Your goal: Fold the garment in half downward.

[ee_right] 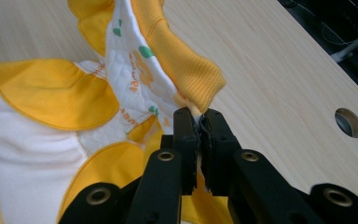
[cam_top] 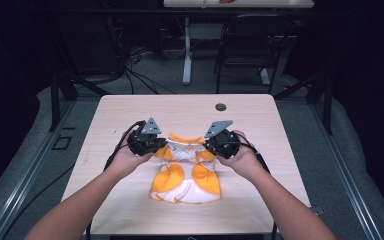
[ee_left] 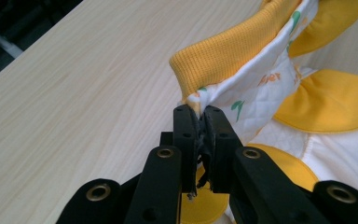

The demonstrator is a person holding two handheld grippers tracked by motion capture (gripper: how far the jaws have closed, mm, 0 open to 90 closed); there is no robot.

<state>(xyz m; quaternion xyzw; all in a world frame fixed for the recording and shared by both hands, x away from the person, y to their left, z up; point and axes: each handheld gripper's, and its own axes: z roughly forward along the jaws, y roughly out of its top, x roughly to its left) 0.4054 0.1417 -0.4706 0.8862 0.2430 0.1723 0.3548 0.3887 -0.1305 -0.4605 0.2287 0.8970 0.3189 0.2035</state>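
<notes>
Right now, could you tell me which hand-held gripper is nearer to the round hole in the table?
Right. The right hand-held gripper pinches the garment just below the hole; the left hand-held gripper clamps the garment's opposite corner, farther left.

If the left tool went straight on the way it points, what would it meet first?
The left tool already pinches the small yellow-and-white quilted garment; straight on, it meets that cloth's yellow ribbed band first, probably.

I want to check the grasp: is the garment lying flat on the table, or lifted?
Partly lifted. Both grippers, left and right, pinch the garment near its yellow ribbed band, raising that end; the rest lies on the table.
</notes>
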